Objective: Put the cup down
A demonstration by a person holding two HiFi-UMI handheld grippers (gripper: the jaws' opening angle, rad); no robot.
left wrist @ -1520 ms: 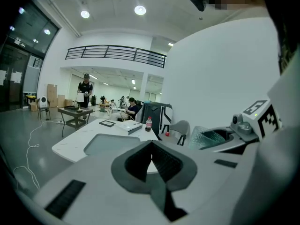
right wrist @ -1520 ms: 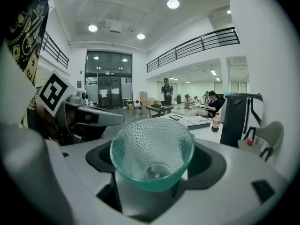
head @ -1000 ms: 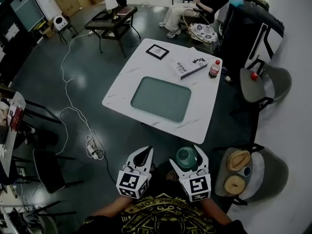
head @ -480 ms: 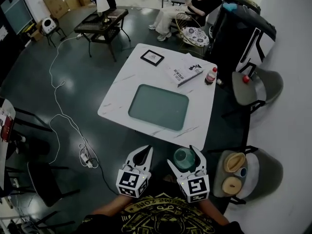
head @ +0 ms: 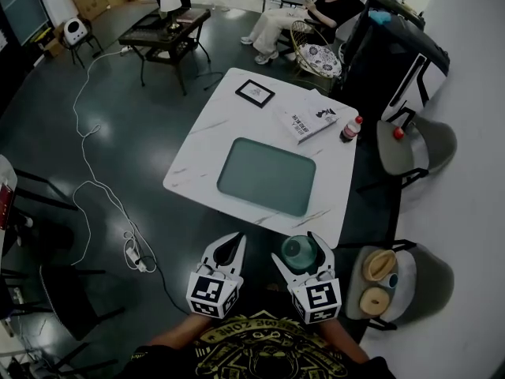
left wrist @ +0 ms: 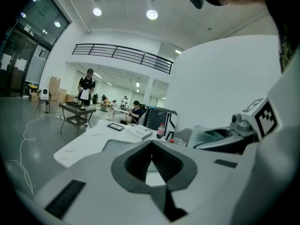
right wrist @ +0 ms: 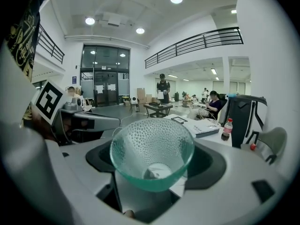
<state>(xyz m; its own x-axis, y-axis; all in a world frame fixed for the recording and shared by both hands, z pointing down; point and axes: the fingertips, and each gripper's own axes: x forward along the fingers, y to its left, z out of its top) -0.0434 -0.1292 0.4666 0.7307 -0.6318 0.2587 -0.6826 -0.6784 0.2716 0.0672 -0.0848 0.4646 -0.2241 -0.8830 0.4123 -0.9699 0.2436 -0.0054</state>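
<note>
Two jaws of the right gripper (head: pixel 299 248) are clamped on the dimpled green glass cup (right wrist: pixel 152 150), one against each side of its wall. The cup appears roughly upright (and looks empty). Just beside it, the left gripper (head: pixel 231 245) has its jaws pressed together on nothing. Both are close to the person's body, short of the near edge of the white marble table (head: pixel 213 133), so the cup hangs in the air and is not yet over the tabletop.

To do this well, I judge the cup should travel forward, upright, over bare marble or the grey-green inset panel (head: pixel 267 176). It should come down until its base bears on the surface, and only then should the jaws part. The book (head: pixel 306 121) and bottle (head: pixel 349 129) at the far side lie well apart from that path.
</note>
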